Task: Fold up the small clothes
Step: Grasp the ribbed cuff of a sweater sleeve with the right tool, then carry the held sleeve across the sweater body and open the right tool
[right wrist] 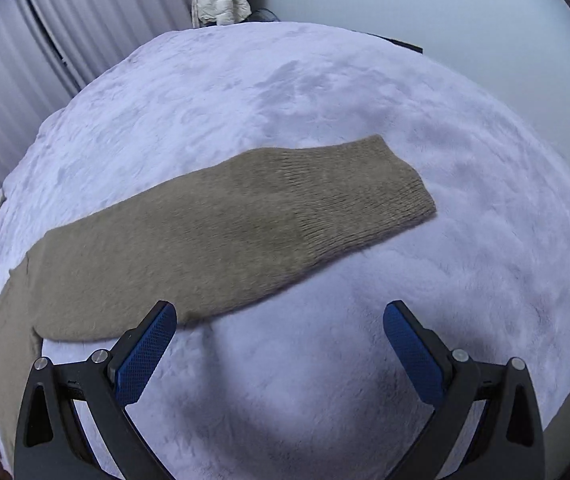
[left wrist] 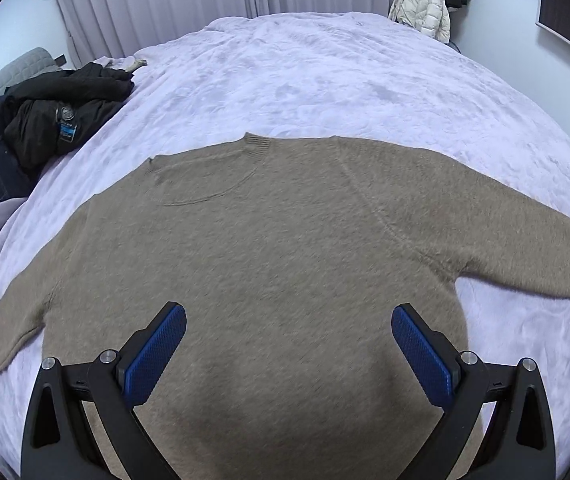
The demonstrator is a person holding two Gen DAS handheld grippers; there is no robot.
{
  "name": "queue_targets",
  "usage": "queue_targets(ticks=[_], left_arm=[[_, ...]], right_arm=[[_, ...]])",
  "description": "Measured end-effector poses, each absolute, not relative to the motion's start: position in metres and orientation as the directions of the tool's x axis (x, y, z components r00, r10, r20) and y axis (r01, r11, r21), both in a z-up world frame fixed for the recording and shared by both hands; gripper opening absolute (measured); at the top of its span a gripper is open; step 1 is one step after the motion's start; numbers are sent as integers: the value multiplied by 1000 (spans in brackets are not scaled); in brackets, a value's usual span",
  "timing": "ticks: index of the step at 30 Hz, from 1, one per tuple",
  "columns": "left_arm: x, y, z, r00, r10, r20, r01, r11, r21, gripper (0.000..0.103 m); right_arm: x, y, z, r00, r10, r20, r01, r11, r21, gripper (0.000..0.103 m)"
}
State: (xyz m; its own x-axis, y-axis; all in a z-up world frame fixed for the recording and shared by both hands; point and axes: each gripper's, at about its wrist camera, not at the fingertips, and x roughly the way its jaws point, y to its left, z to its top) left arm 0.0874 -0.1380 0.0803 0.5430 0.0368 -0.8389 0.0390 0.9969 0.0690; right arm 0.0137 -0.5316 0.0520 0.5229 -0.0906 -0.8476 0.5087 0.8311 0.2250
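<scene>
Sweater (left wrist: 269,248) is lying flat, sleeves outstretched sideways. Right gripper (right wrist: 279,332), jaws gaping wide, is hovering nearest its right sleeve (right wrist: 245,224); left gripper (left wrist: 289,336), equally wide, is hanging over the body.

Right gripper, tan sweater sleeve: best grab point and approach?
Take the sleeve at its ribbed cuff, coming in from the open end on the far right. The cuff edge lies flat on the blanket with nothing beside it, so one finger may slide under it. The right gripper has its jaws open, near the sleeve's lower edge.
</scene>
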Motion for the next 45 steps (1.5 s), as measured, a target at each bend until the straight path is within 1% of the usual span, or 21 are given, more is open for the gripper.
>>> queue_targets(ticks=[7,13,15,16,17,18,19,20,21,22,24,25,26,27,32,35,36,39,40,43,45], left_arm=[[112,-157,67,520,46,-853,54,995,86,103],[133,-161,53,495,38,-868,41,997,67,103],[141,-161,48,487,33,-873,36,998,58,103],[144,-162,47,485,31,-874,33,998,54,103],[148,-162,45,484,28,-875,32,998,49,103],[151,-163,44,483,22,-875,31,999,42,103],[155,-164,43,483,16,-876,32,999,36,103],[159,-165,42,480,11,-877,32,999,30,103],[163,-167,41,478,6,-878,32,999,24,103],[168,-168,40,475,0,-880,31,999,16,103],[177,-173,37,463,-15,-886,32,1000,0,103],[180,-175,36,458,-19,-889,30,1000,-6,103],[183,-178,34,454,-22,-891,31,999,-9,103],[185,-181,34,454,-25,-891,36,999,-10,103],[196,-204,19,425,-16,-905,82,996,20,103],[197,-209,15,439,0,-898,77,996,38,103],[197,-208,18,439,-4,-898,78,996,33,103],[196,-198,31,473,-62,-879,47,998,-45,103],[196,-197,32,476,-57,-878,30,998,-49,103],[207,-209,12,397,-10,-918,57,998,14,103],[204,-214,15,426,14,-905,79,995,53,103]], right_arm=[[39,-542,52,551,-98,-829,497,837,231,103],[56,-539,53,584,-120,-803,465,860,209,101],[58,-539,54,591,-131,-796,464,862,203,91],[60,-540,54,592,-137,-794,468,861,200,90],[61,-541,55,593,-141,-792,471,860,199,85],[61,-541,56,597,-148,-789,473,859,196,77],[61,-542,58,602,-149,-784,470,861,197,73],[62,-542,59,611,-144,-778,461,864,202,66],[62,-541,60,620,-134,-773,448,870,208,55],[63,-540,61,624,-122,-772,434,875,213,50],[65,-537,62,635,-108,-765,415,883,219,31],[64,-537,63,640,-114,-760,413,885,215,25],[64,-537,65,641,-125,-757,418,884,208,11],[63,-538,66,644,-126,-754,419,883,210,9],[47,-550,84,715,-94,-693,399,868,295,7],[41,-552,96,735,-87,-672,380,874,303,6],[38,-551,101,742,-91,-664,374,879,297,6],[31,-543,116,763,-113,-637,360,892,272,6],[30,-542,119,766,-123,-632,361,895,264,6],[32,-535,126,761,-156,-629,367,904,220,6],[36,-532,128,747,-172,-642,377,905,196,6]])
